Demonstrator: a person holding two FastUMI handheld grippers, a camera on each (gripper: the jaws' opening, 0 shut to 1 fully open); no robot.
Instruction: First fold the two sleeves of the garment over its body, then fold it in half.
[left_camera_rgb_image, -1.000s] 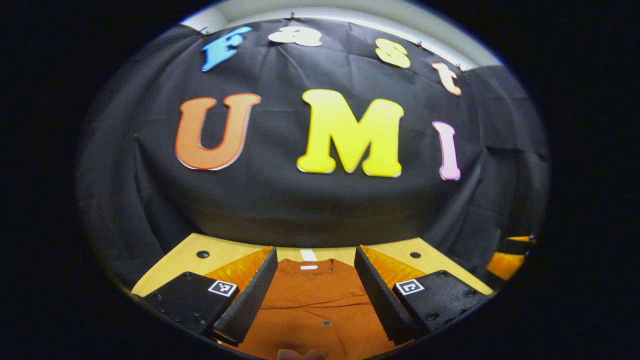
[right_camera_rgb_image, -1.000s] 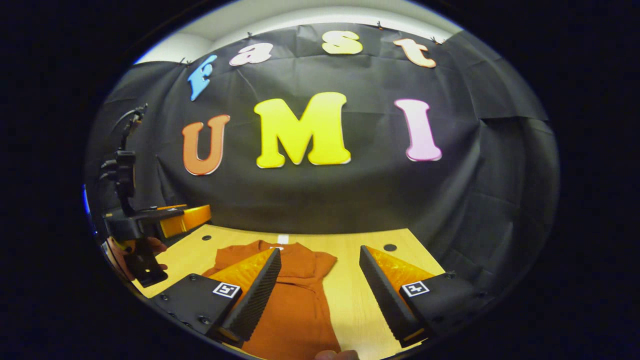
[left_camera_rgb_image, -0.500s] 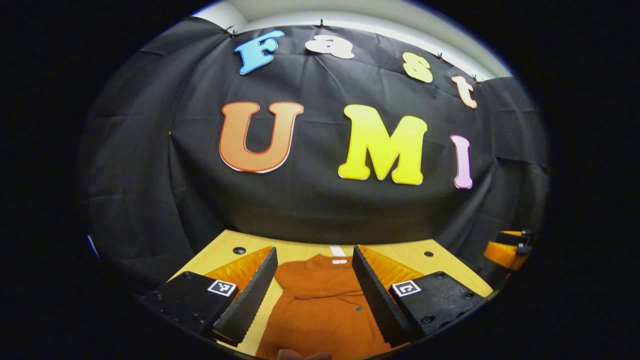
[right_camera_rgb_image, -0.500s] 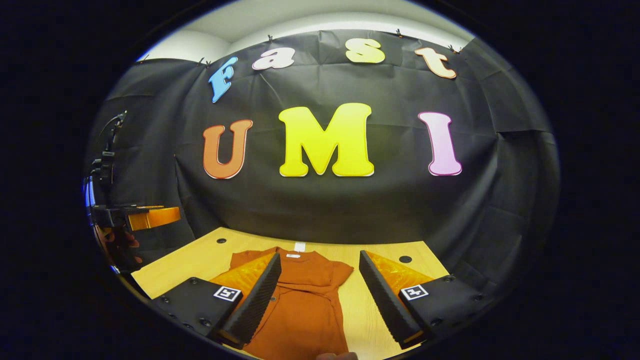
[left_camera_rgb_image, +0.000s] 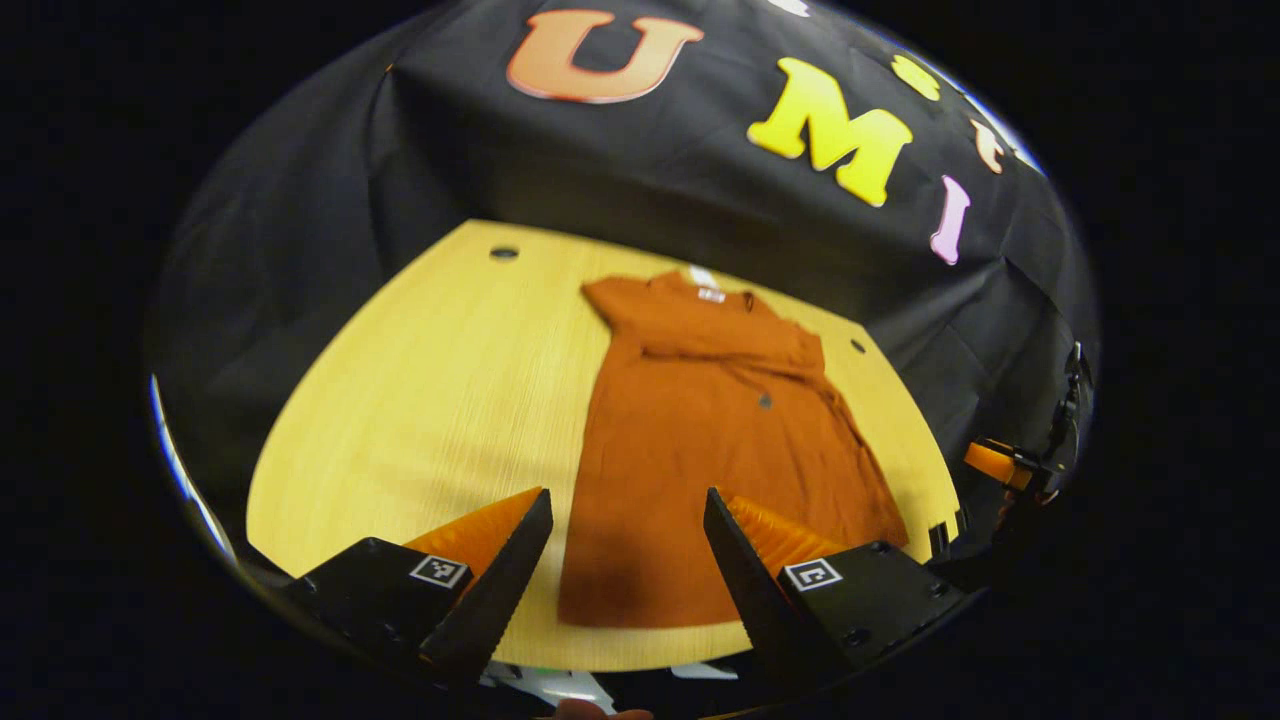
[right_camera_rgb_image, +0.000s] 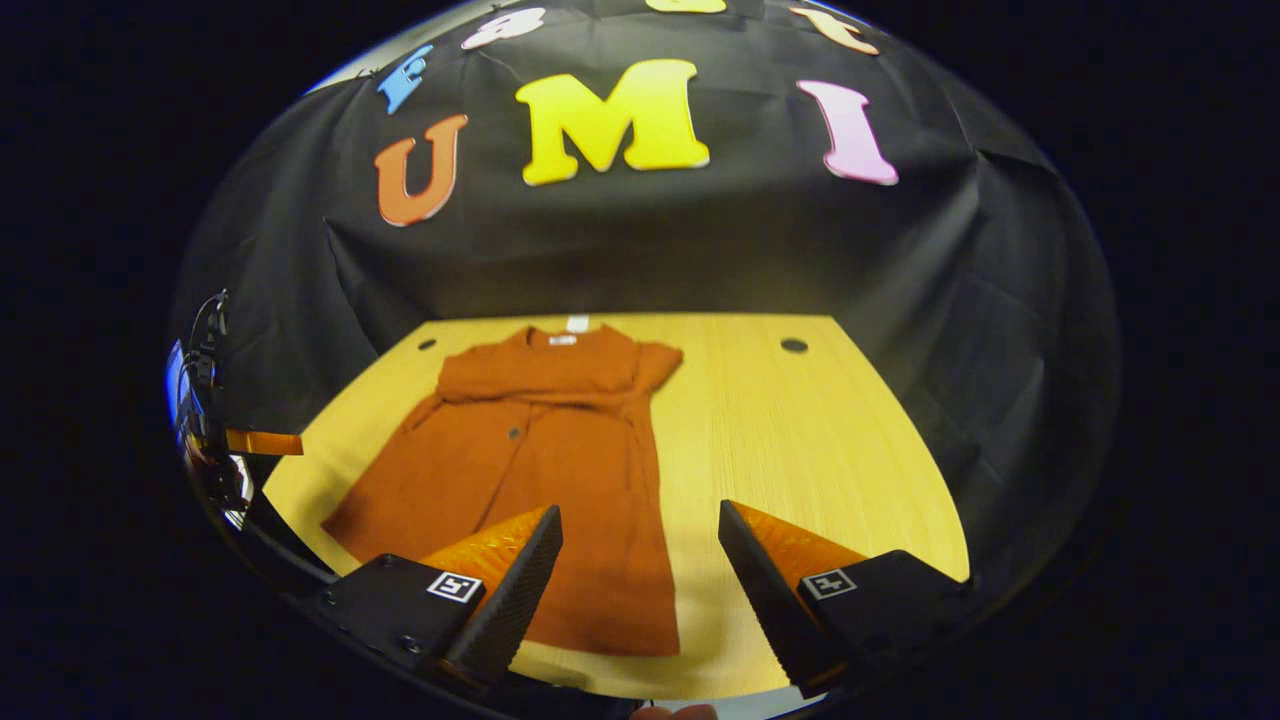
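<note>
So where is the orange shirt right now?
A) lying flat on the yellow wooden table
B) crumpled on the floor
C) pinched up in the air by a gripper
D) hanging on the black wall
A: the orange shirt lies spread out on the wooden table, while the right gripper and the left gripper are both open above it with nothing between their fingers.

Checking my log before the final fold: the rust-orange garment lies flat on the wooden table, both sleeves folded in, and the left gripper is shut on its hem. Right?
Not quite. In the left gripper view the left gripper is open above the garment, gripping nothing. The rest stands.
</note>
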